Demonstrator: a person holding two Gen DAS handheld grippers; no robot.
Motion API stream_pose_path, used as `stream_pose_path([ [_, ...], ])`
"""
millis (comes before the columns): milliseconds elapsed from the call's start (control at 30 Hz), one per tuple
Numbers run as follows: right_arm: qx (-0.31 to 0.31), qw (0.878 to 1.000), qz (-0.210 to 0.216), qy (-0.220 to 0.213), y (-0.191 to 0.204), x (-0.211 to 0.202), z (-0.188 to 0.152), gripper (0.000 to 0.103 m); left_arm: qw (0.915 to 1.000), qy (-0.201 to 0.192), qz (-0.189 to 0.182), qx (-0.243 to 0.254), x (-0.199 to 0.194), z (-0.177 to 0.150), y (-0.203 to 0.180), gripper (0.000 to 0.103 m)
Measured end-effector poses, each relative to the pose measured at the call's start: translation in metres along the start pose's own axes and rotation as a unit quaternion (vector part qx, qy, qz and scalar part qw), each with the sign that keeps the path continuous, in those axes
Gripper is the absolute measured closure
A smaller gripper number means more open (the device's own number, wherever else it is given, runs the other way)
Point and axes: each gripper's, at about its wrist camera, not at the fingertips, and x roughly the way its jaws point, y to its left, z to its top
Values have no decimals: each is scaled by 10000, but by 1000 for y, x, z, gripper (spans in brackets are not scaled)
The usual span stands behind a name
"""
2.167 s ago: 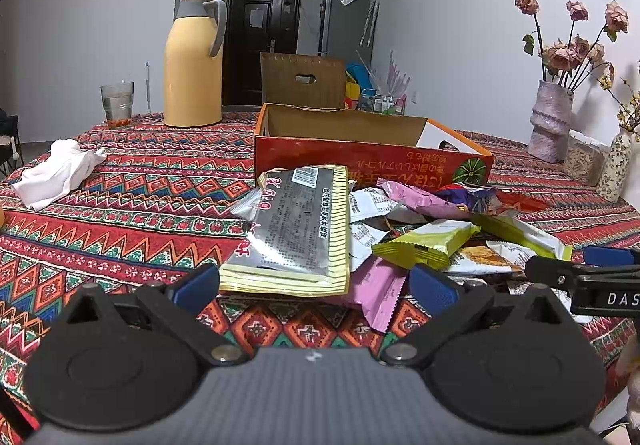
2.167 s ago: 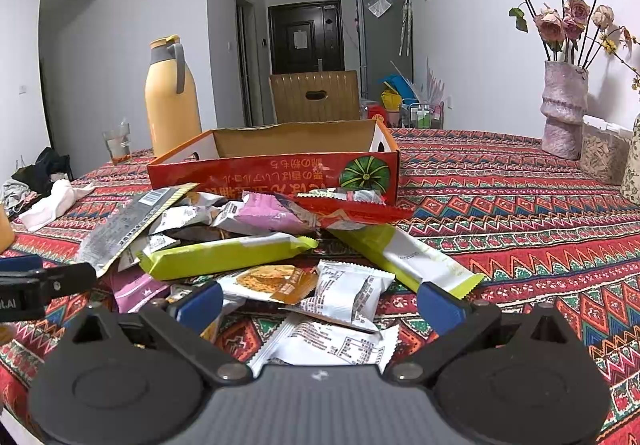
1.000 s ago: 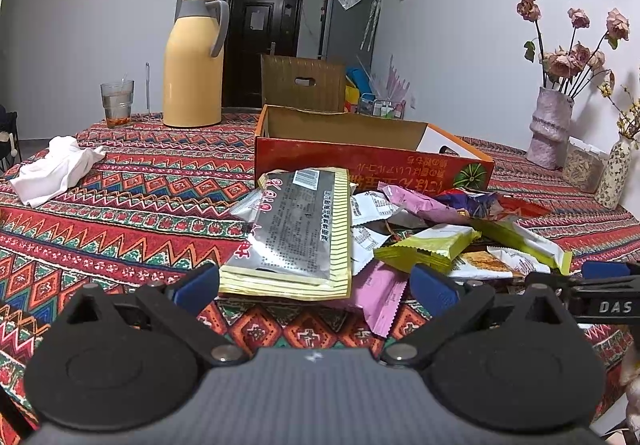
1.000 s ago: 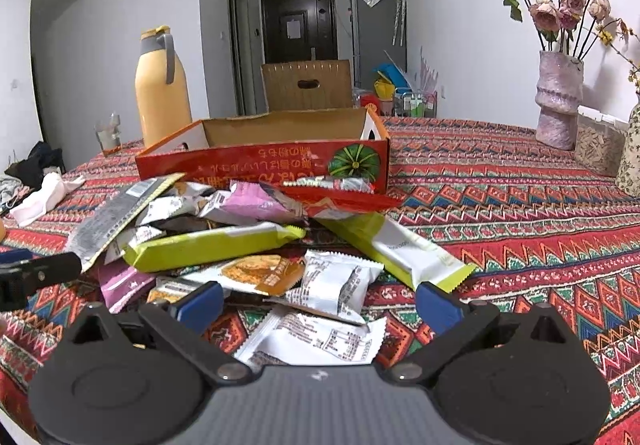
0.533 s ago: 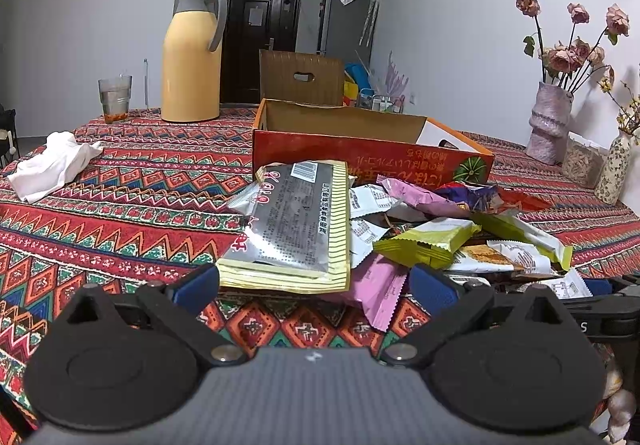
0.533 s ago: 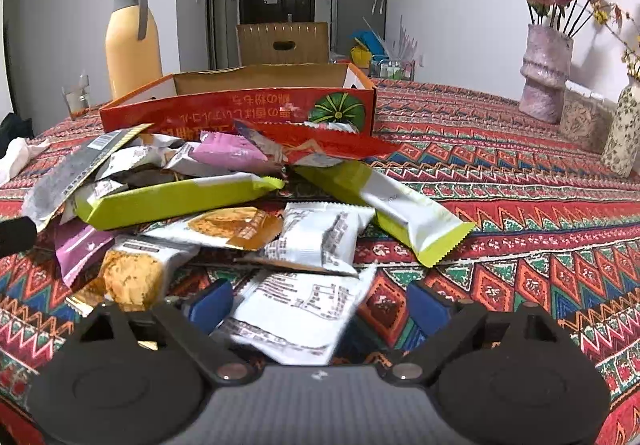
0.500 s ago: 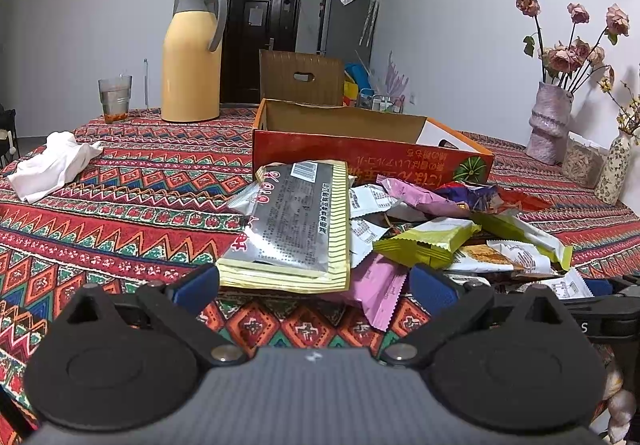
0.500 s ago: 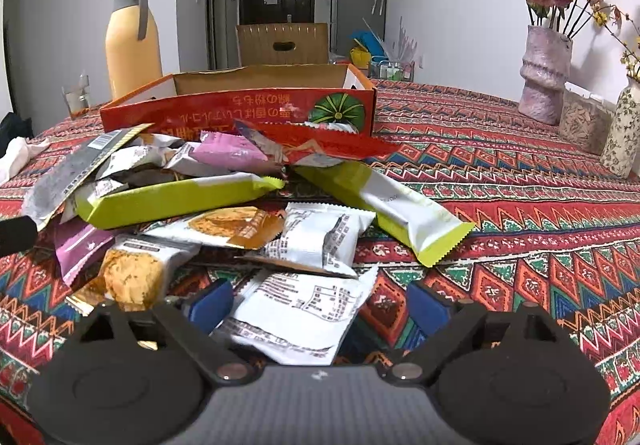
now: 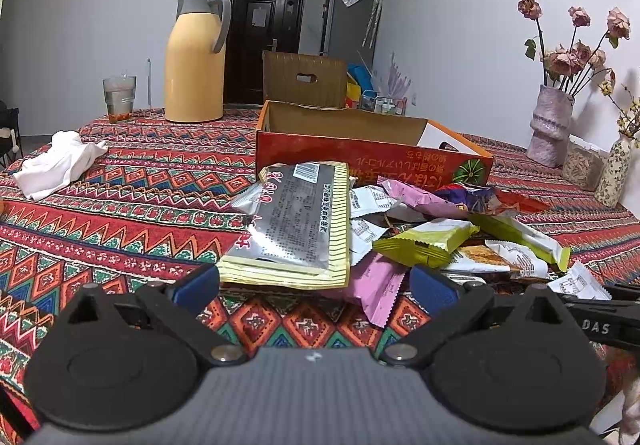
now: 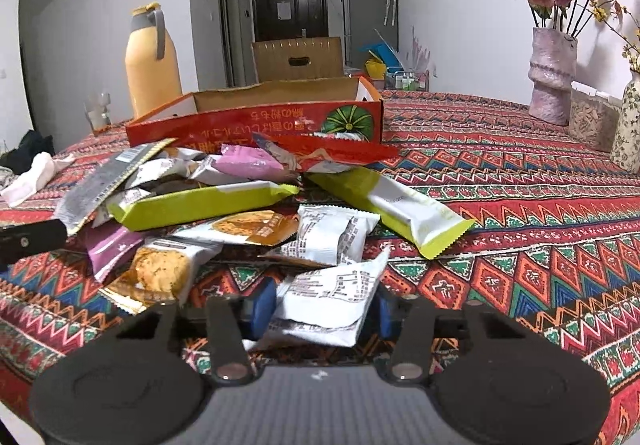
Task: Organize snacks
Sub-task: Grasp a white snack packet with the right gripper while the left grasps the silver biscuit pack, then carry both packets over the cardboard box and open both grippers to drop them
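Note:
A pile of snack packets [image 9: 400,221] lies on the patterned tablecloth in front of an open red cardboard box [image 9: 372,153]. On top at the left lies a large silver and yellow packet [image 9: 296,225]. My left gripper [image 9: 314,289] is open and empty just short of it. My right gripper [image 10: 320,309] has closed its jaws on a white snack packet [image 10: 332,293] at the near edge of the pile [image 10: 240,205]. The red box [image 10: 256,121] stands behind the pile.
A yellow thermos [image 9: 196,57], a glass [image 9: 119,95] and a white cloth [image 9: 56,165] are at the back left. A vase of dried roses [image 10: 552,81], a small jar and a patterned vase [image 10: 628,125] stand at the right. A brown box [image 9: 304,79] is behind.
My right gripper moved forward and down onto the near white packet and its jaws closed on it. My left gripper stayed open and nearly still.

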Motion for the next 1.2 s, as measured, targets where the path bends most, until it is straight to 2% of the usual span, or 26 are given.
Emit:
stream_pose_path([
  [100, 71, 9999, 24, -121, -3, -8, 0, 70, 10000, -6, -2, 14, -2, 0, -1, 0],
  [167, 139, 9996, 82, -228, -7, -14, 2, 82, 10000, -11, -5, 14, -3, 0, -1, 0],
  [367, 135, 9980, 283, -542, -9, -32, 7, 93, 10000, 13, 21, 0, -2, 6, -2, 0],
  [667, 115, 9947, 427, -927, -11, -42, 26, 94, 9997, 208, 102, 5, 26, 31, 4, 0],
  [867, 135, 9929, 533, -1059, -9, -35, 40, 94, 9982, 566, 160, -71, 61, 50, 11, 0],
  [1033, 115, 9923, 631, -1062, -5, -22, 50, 94, 9967, 793, 21, -195, 81, 54, 15, 8],
  [1200, 132, 9930, 683, -955, -5, -10, 53, 94, 9934, 1065, -232, -355, 92, 51, 22, 28],
])
